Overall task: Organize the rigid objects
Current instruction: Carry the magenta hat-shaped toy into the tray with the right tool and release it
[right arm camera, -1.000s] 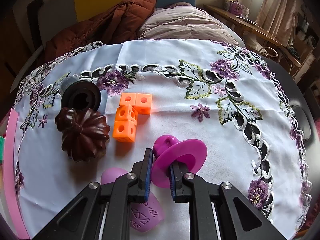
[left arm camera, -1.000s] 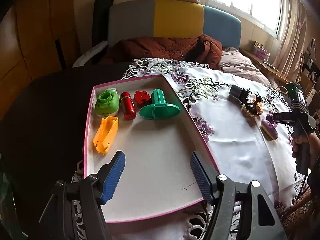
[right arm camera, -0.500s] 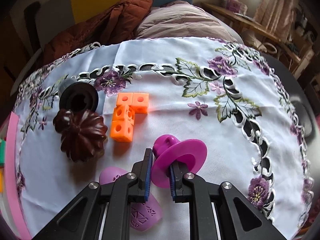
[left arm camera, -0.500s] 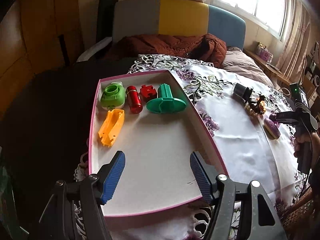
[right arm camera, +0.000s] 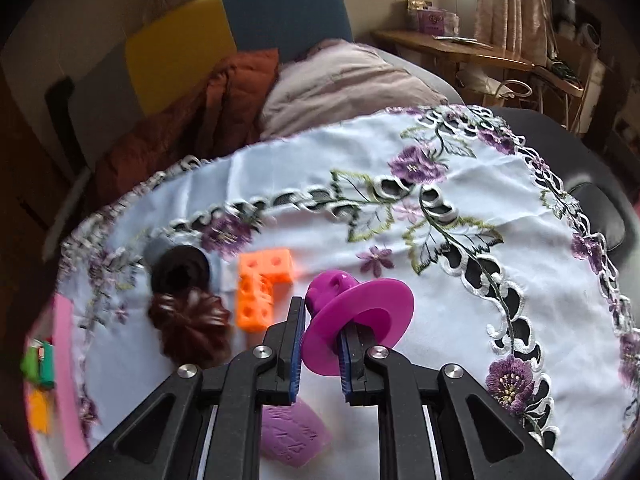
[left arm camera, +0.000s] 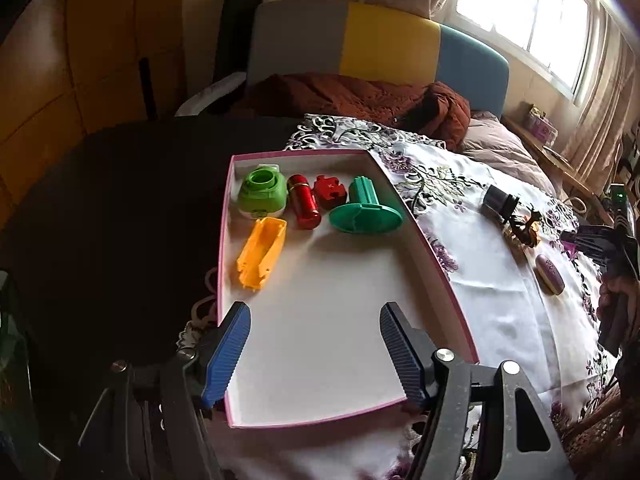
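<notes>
My right gripper [right arm camera: 320, 336] is shut on a magenta flanged spool [right arm camera: 360, 320] and holds it above the embroidered white tablecloth [right arm camera: 460, 200]. On the cloth lie an orange block piece [right arm camera: 262, 284], a dark brown fluted mould [right arm camera: 188, 320], a black cylinder [right arm camera: 180, 274] and a lilac flat piece [right arm camera: 292, 432]. My left gripper [left arm camera: 316, 344] is open and empty over the near end of a pink-rimmed white tray [left arm camera: 440, 264]. The tray holds a green round case [left arm camera: 262, 192], a red cylinder [left arm camera: 305, 206], a red puzzle piece [left arm camera: 330, 191], a teal flanged spool [left arm camera: 365, 214] and a yellow trough piece [left arm camera: 262, 252].
A bed with a brown quilt [left arm camera: 360, 96] and pink pillow [right arm camera: 344, 80] lies behind the table. The right gripper [left arm camera: 600, 240] shows at the right edge of the left wrist view. A wooden shelf [right arm camera: 460, 46] stands by the window. The tray's edge [right arm camera: 64, 360] shows at far left.
My right gripper has lifted and tilted with the magenta spool, and the tray edge has come into its view. My left gripper has drawn back a little from the tray.
</notes>
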Tool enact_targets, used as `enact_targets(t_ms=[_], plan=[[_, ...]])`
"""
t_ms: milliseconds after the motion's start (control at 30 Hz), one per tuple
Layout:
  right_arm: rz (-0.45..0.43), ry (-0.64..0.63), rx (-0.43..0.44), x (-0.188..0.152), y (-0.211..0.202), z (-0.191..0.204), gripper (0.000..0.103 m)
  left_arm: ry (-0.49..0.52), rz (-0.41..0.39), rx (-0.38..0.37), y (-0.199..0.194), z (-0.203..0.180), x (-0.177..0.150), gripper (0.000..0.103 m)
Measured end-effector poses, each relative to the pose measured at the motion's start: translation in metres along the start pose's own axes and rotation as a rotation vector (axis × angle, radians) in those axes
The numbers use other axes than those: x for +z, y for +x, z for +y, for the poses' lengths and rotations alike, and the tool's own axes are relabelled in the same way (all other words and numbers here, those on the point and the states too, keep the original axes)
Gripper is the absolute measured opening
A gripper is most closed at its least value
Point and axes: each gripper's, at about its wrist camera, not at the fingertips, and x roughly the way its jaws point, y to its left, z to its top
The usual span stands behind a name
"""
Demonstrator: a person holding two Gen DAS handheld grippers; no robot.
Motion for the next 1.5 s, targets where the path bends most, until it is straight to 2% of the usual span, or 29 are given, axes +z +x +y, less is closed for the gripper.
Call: enact_targets(t_ms=[167, 333, 400, 600, 767, 933, 1033, 1133, 1200, 1267, 1500], plan=[[-0.036, -0.094, 0.091, -0.006, -0.024, 0.037, 0.015, -0.032, 0.006, -0.007, 0.003, 0.012, -0.001, 0.068], [-0.025, -0.225, 0.256, -0.020, -0.048, 0.102, 0.015, -0.062, 0.006, -0.019, 0.002, 0.022, -0.002, 0.068], [0.003, -0.282, 0.348, -0.031, -0.053, 0.137, 0.015, -0.082, 0.012, -0.027, 0.003, 0.028, -0.004, 0.068], [0.115, -0.433, 0.555, -0.081, -0.052, 0.240, 0.015, -0.124, 0.014, -0.018, -0.001, 0.049, -0.010, 0.067], [0.209, -0.504, 0.634, -0.118, -0.034, 0.310, 0.015, -0.164, 0.010, -0.007, -0.003, 0.065, -0.013, 0.067], [0.323, -0.543, 0.666, -0.144, -0.003, 0.354, 0.016, -0.192, 0.028, -0.004, 0.002, 0.076, -0.016, 0.067], [0.333, -0.563, 0.602, -0.153, 0.017, 0.362, 0.020, -0.195, 0.031, -0.006, 0.003, 0.078, -0.018, 0.067], [0.338, -0.548, 0.609, -0.154, 0.020, 0.353, 0.034, -0.197, 0.027, -0.008, 0.002, 0.079, -0.019, 0.067], [0.331, -0.538, 0.609, -0.153, 0.017, 0.346, 0.051, -0.204, 0.030, -0.010, 0.004, 0.080, -0.019, 0.067], [0.321, -0.535, 0.613, -0.153, 0.011, 0.341, 0.056, -0.201, 0.030, -0.007, 0.004, 0.079, -0.020, 0.067], [0.299, -0.485, 0.670, -0.135, -0.009, 0.326, 0.061, -0.185, 0.020, 0.000, -0.002, 0.074, -0.019, 0.067]])
